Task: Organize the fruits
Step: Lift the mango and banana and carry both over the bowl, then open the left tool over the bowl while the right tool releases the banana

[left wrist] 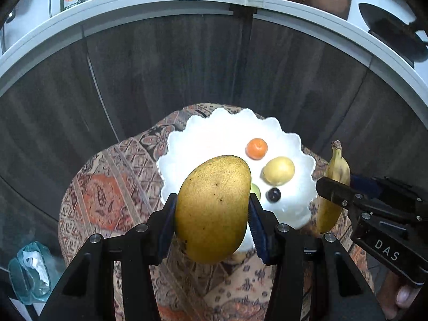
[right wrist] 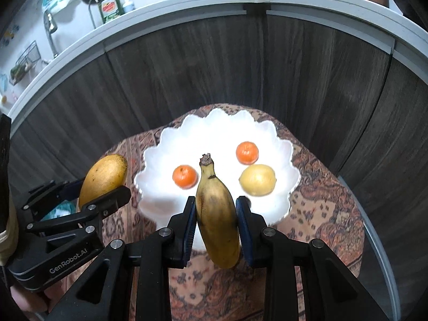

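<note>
yellow-green and speckled, the mango (left wrist: 214, 208) sits clamped across its middle in the left gripper (left wrist: 212, 227), lifted clear of the cloth and hanging over the near left rim of the white scalloped bowl (left wrist: 187, 139). a grip on the widest part likely keeps such a heavy, rounded fruit from rolling out. to the bowl's right, the banana (right wrist: 216, 214) stands stem-up in the right gripper (right wrist: 216, 227), pinched narrow at its belly just short of the bowl's near rim. both fruits look to be carried toward the bowl, so the task seems midway. inside the bowl lie two oranges (right wrist: 185, 176), a lemon (right wrist: 257, 179), a dark plum (left wrist: 273, 194) and a green fruit half hidden behind the mango. the bowl rests on a patterned cloth (right wrist: 321, 214) over a small table, before dark wooden cabinet fronts (left wrist: 174, 67).
</note>
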`<move>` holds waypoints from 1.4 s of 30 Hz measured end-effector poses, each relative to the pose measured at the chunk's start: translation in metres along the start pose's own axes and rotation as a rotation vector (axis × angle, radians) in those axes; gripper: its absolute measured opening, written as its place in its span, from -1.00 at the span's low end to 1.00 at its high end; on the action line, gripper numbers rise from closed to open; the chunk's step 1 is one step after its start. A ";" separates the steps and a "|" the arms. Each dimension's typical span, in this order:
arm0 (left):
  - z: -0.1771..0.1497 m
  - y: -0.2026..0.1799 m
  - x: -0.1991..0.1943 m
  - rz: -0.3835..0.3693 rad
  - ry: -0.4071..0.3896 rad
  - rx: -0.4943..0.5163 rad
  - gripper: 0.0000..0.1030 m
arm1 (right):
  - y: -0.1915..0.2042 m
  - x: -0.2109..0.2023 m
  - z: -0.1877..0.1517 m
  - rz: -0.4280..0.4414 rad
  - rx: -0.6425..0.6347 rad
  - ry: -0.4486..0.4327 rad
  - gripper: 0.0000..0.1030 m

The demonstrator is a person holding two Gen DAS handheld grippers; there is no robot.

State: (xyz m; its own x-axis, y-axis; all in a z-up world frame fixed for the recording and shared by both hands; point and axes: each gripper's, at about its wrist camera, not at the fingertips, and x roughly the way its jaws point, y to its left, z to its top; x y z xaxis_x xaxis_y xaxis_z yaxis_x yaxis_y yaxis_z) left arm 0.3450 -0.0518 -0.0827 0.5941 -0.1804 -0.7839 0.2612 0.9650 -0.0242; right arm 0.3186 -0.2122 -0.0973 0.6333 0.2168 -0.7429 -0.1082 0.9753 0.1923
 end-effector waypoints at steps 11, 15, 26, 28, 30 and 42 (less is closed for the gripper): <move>0.017 0.008 0.050 0.023 0.038 -0.016 -0.04 | -0.010 0.043 0.019 -0.021 0.050 0.049 -0.41; 0.015 0.011 0.067 0.021 0.065 -0.023 -0.04 | -0.012 0.060 0.019 -0.023 0.064 0.091 -0.41; 0.005 0.015 0.101 0.007 0.126 -0.057 -0.03 | -0.021 0.096 0.010 -0.014 0.094 0.172 -0.41; 0.003 0.015 0.105 0.006 0.139 -0.058 -0.03 | -0.021 0.099 0.009 -0.020 0.093 0.178 -0.41; 0.002 0.015 0.106 0.004 0.148 -0.054 -0.03 | -0.020 0.100 0.010 -0.025 0.088 0.175 -0.41; 0.016 0.016 0.077 0.058 0.060 -0.040 0.72 | -0.022 0.072 0.023 -0.131 0.069 0.083 0.55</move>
State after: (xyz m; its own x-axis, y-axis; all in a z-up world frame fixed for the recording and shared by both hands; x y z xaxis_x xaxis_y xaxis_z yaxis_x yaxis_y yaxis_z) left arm 0.4067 -0.0529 -0.1334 0.5607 -0.1131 -0.8202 0.1960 0.9806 -0.0013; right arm 0.3837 -0.2186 -0.1403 0.5728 0.0931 -0.8144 0.0259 0.9910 0.1315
